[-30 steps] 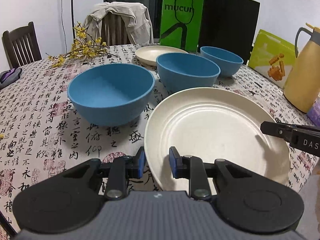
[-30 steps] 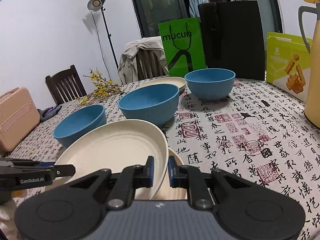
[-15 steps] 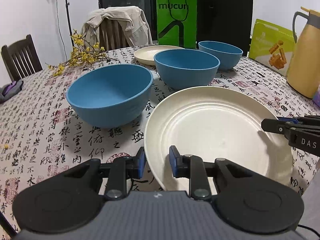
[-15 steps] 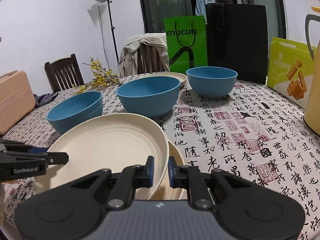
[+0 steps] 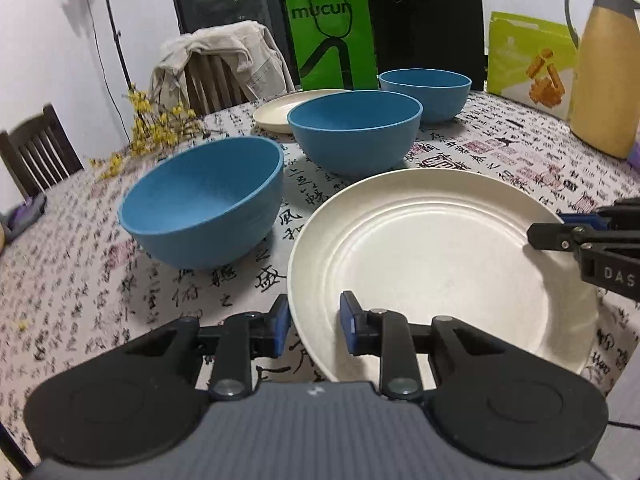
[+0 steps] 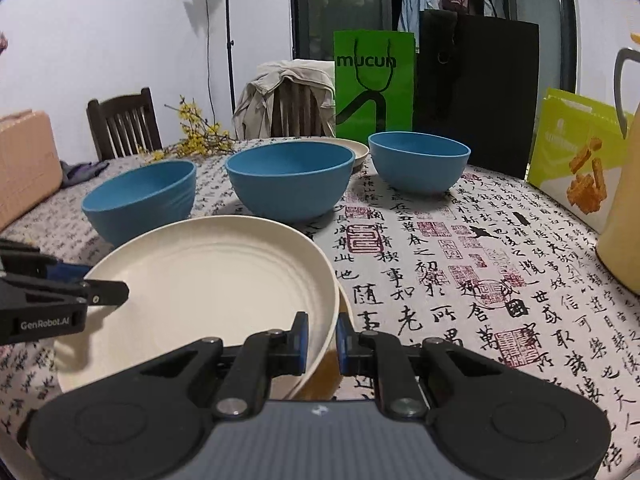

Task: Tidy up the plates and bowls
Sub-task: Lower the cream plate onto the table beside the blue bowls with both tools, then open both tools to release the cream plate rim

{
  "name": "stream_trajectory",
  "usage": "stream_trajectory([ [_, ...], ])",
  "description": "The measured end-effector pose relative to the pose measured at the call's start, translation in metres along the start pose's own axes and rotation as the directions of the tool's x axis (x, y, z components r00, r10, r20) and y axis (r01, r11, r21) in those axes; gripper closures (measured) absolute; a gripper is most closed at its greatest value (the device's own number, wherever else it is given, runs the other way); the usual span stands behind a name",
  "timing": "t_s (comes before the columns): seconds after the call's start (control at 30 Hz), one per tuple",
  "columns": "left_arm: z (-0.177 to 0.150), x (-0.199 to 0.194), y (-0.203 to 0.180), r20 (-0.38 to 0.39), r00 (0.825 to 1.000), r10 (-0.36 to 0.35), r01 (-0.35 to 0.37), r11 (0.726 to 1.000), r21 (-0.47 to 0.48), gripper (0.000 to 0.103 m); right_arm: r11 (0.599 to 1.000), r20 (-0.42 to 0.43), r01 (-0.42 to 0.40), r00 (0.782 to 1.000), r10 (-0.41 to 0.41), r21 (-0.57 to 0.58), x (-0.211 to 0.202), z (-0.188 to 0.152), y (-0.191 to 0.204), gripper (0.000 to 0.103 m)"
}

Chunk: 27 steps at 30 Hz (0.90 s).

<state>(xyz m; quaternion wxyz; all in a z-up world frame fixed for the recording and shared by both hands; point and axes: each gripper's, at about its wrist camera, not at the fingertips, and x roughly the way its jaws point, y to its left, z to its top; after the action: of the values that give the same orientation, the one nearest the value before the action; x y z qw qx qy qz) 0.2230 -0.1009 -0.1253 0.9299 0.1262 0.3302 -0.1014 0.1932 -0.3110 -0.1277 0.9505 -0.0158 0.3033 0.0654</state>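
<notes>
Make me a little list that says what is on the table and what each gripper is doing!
Held thing: round cream plate, tilted over a second cream plate
Left gripper: jaws astride the plate's near rim, not clearly pressing it
Right gripper: shut on the cream plate's rim
Bowls: three blue bowls, nearest, middle, farthest
Far plate: small cream plate behind the middle bowl
Table cover: white cloth with black writing
Also there: yellow jug, yellow flower sprig

Home dining room: clothed table (image 6: 460,264), chairs (image 6: 124,124)
</notes>
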Motion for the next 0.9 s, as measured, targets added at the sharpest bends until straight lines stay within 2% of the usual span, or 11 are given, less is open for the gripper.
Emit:
stream_trajectory([
  [0.27,0.001,0.001,-0.004,0.002,1.0,0.015,-0.015,1.0,0.022,0.074,0.995,0.011,0.034,0.999,-0.033,-0.097,-0.006,-0.001,0.01,0.088],
  [0.4,0.0,0.004,-0.004,-0.025,0.999,-0.027,0.027,1.0,0.012,0.071,0.989,0.01,0.066,0.998,-0.065,-0.134,-0.008,-0.001,0.013,0.086],
  [0.53,0.0,0.005,0.0,-0.026,0.997,-0.069,0.068,0.997,-0.026,0.065,0.994,-0.014,0.039,0.999,-0.04,-0.106,-0.005,-0.003,0.007,0.081],
  [0.63,0.001,0.002,0.003,0.005,0.998,-0.065,0.065,0.997,-0.036,0.061,0.995,-0.02,0.023,1.0,-0.025,-0.097,-0.003,-0.005,0.005,0.08],
  [0.8,0.003,-0.002,0.01,0.037,0.997,-0.074,0.077,0.994,-0.072,0.05,0.989,-0.01,0.038,0.999,-0.04,-0.142,0.001,-0.007,0.01,0.079],
  [0.9,0.002,-0.005,0.018,0.069,0.994,-0.082,0.089,0.99,-0.112,0.025,0.989,0.001,0.033,0.999,-0.033,-0.147,0.002,-0.007,0.01,0.075],
])
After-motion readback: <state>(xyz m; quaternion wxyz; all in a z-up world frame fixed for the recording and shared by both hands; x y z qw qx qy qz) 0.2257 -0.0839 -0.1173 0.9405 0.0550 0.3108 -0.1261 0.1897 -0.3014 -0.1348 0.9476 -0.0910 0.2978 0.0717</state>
